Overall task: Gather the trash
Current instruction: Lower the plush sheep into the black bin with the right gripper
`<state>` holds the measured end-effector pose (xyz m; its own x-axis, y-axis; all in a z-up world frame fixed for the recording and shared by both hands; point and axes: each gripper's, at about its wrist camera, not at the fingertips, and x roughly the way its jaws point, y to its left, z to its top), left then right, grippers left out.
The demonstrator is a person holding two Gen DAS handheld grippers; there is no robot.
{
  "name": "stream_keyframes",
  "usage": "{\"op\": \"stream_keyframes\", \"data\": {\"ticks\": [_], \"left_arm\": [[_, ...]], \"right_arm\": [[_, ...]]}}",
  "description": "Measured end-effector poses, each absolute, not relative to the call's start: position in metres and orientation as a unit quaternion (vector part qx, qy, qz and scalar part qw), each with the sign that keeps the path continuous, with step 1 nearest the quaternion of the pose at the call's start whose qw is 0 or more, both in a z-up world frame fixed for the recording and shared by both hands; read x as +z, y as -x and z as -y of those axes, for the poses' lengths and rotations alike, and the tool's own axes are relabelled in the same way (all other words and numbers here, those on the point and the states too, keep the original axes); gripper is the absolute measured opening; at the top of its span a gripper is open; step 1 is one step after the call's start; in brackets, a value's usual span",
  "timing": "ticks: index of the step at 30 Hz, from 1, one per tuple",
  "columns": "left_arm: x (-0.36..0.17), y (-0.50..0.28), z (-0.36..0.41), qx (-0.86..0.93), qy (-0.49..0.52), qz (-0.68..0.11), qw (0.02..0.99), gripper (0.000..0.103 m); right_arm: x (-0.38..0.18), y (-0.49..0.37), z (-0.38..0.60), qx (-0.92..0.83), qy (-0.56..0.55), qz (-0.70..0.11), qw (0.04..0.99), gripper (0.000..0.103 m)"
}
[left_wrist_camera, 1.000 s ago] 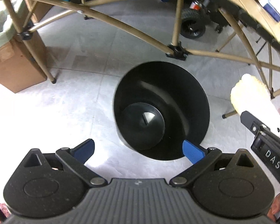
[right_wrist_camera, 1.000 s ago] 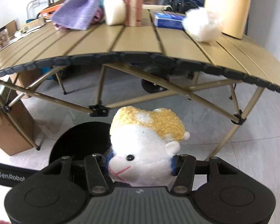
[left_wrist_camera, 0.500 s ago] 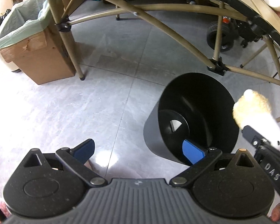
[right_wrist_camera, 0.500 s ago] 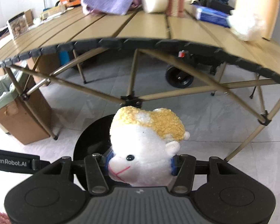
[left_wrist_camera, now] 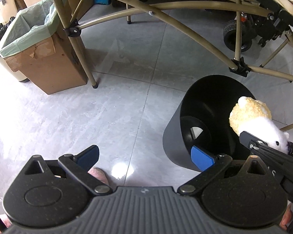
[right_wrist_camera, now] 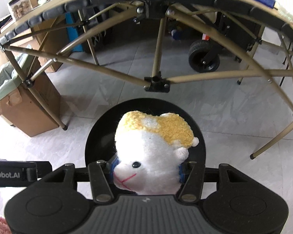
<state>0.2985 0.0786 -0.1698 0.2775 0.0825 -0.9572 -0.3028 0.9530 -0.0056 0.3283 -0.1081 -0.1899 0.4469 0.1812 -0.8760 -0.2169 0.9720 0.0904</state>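
My right gripper (right_wrist_camera: 146, 170) is shut on a white plush toy with a yellow woolly back (right_wrist_camera: 152, 146) and holds it over the open mouth of a round black bin (right_wrist_camera: 99, 128). In the left wrist view the plush toy (left_wrist_camera: 250, 117) hangs above the black bin's (left_wrist_camera: 172, 136) right rim. A small pale scrap lies on the bin's floor. My left gripper (left_wrist_camera: 144, 157) is open and empty, left of the bin above the floor; its right fingertip overlaps the bin's near rim.
A cardboard box lined with a green bag (left_wrist_camera: 39, 52) stands at the left by a table leg (left_wrist_camera: 78, 50). The folding table's frame (right_wrist_camera: 156, 81) arches just behind the bin. A black wheeled cart (right_wrist_camera: 203, 58) stands under the table.
My right gripper has carried the plush toy down from table level to over the bin. My left gripper has drawn back and to the left, so the bin now sits at its right.
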Motion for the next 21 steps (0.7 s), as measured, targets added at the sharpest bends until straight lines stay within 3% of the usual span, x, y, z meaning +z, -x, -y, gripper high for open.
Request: {"op": "stream_keyframes", "data": {"ticks": [16,20,21], "left_arm": [[-0.176,-0.297,-0.081,0.129,0.082,-0.592,0.791,0.102],[-0.176,-0.296,-0.082,0.130,0.082,-0.593,0.790,0.102],[-0.176,-0.296,-0.082,0.130,0.082,-0.593,0.791,0.102]], "right_arm": [[-0.215,-0.335,0.095,0.117,0.023,-0.545,0.830,0.054],[-0.218,-0.336,0.094,0.115,0.028,-0.556,0.823,0.057],[-0.218,-0.337,0.094,0.113,0.027,-0.559,0.821,0.063]]}}
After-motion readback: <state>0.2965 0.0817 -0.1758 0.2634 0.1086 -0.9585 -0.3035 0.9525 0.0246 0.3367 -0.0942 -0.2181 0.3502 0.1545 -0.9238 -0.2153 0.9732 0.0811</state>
